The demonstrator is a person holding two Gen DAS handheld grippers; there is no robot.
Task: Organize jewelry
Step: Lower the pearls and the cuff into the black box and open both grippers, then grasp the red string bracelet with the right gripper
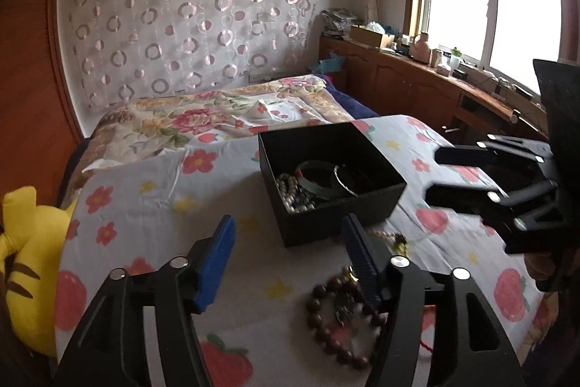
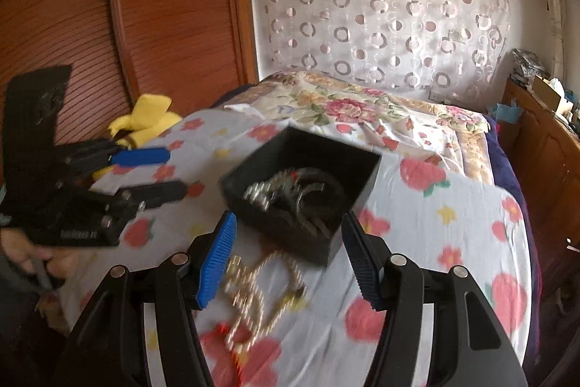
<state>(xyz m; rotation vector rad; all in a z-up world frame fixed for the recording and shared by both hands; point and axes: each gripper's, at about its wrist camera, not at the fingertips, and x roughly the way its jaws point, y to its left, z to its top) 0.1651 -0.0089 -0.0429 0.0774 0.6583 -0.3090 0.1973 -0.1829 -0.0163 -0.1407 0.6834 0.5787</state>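
Nearest, the left gripper (image 1: 288,254) stands wide open and empty above a dark wooden bead bracelet (image 1: 340,321) lying flat as a loop on the flowered sheet (image 1: 145,213). Only the right wrist view shows the blurred gold chain (image 2: 261,296), running near to far, below the equally wide, empty right gripper (image 2: 286,251). Beyond, the open black box (image 1: 328,180) holds a pearl strand (image 1: 293,193) and bangles (image 1: 320,178).

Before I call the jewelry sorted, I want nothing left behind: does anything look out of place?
Yes. Two pieces lie loose on the bedsheet outside the black box: a brown bead bracelet and a gold chain near the box's front corner. Other jewelry is already inside.
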